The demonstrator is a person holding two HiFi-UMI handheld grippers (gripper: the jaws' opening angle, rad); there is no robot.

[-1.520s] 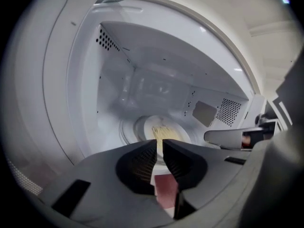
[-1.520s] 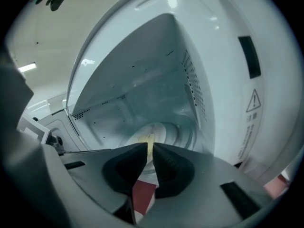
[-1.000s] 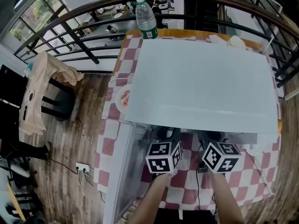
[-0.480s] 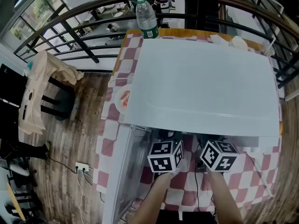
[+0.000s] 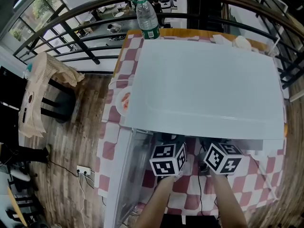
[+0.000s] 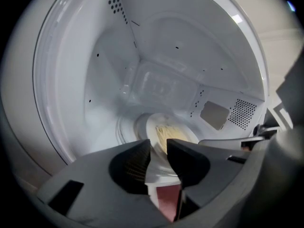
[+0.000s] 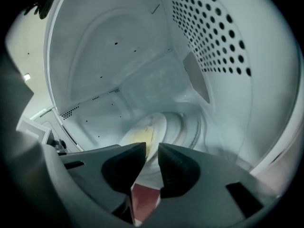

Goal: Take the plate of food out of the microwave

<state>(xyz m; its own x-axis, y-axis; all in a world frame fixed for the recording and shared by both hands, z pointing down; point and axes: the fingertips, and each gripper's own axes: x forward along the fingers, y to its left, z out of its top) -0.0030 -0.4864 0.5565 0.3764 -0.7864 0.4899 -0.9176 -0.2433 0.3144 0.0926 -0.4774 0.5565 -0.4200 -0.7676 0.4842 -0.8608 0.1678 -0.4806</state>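
A white plate (image 6: pixel 173 132) with pale yellow food sits on the turntable inside the white microwave (image 5: pixel 204 84). In the left gripper view the plate's near rim lies between the jaws of my left gripper (image 6: pixel 159 147). Those jaws are closing, and a gap still shows beside the rim. In the right gripper view the same plate (image 7: pixel 142 129) has its rim between the jaws of my right gripper (image 7: pixel 152 150), also closing and narrower. In the head view only the two marker cubes (image 5: pixel 167 159) (image 5: pixel 223 158) show; the fingertips are hidden under the microwave's top.
The microwave door (image 5: pixel 121 175) hangs open at the left of my arms. The microwave stands on a red-and-white checked table (image 5: pixel 190 194). A small plate with orange food (image 5: pixel 124 101) lies beside it on the left, a water bottle (image 5: pixel 147 18) behind it, and a railing beyond.
In the head view both marker cubes have shifted slightly toward the microwave opening. The microwave and door have stayed in place.
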